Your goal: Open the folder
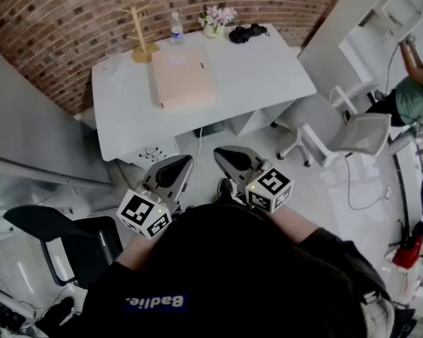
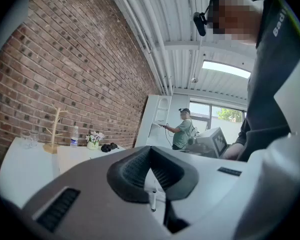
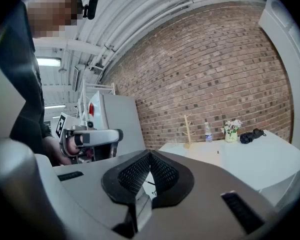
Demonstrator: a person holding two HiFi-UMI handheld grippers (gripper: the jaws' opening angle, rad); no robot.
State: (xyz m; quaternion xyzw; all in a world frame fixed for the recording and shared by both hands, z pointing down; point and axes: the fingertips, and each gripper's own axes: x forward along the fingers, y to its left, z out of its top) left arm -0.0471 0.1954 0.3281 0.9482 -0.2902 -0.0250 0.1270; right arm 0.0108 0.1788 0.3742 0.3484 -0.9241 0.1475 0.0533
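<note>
The left gripper (image 2: 150, 151) and right gripper (image 3: 149, 155) are squeezed shut and hold nothing. The tan folder (image 1: 182, 76) lies on the white table (image 1: 268, 69), well ahead. It is best to step close first, then open the jaws by its edge.

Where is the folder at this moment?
In the head view, the folder lies on the white table, left of centre, beside the wooden stand.

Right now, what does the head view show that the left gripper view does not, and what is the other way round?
Only the head view: the floor, a grey chair and a black chair.
Only the left gripper view: the ceiling, a ceiling light and a window.
Both: the table, the bottle, the flowers and the brick wall.
</note>
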